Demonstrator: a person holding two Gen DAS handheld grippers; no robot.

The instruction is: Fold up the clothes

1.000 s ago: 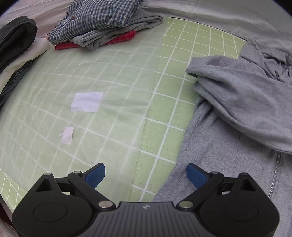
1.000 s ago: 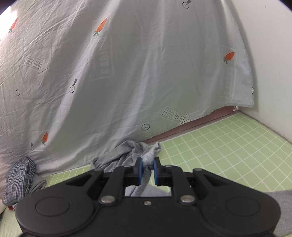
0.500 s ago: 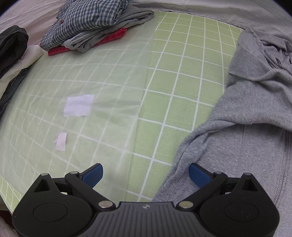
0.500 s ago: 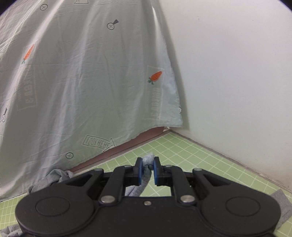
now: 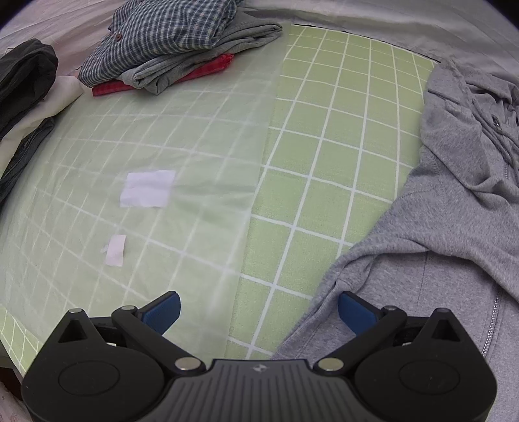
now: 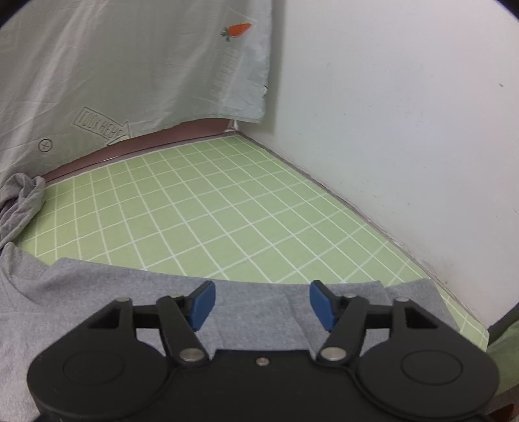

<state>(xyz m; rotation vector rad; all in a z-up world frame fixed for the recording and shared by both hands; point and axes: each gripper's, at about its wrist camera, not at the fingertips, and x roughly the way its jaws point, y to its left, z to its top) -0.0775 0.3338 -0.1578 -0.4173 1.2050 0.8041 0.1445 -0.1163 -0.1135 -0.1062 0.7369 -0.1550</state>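
Three folded garments [image 5: 175, 48] beyond grey hoodie [image 5: 438, 227].

One grey hoodie [image 5: 454, 201] lies at three o'clock, and one stack of three folded garments [image 5: 181, 45] sits at eleven o'clock. Two white paper scraps [image 5: 147, 193] lie at nine o'clock, and two tools, one left tool [image 5: 258, 313] and one right tool [image 6: 261, 306], both spread wide.

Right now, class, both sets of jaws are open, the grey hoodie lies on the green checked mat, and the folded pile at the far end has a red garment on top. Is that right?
One detail is wrong. The left wrist view shows the plaid shirt on top of the pile; the red garment lies at the bottom. Both sets of jaws are open, and the grey hoodie lies on the green checked mat.
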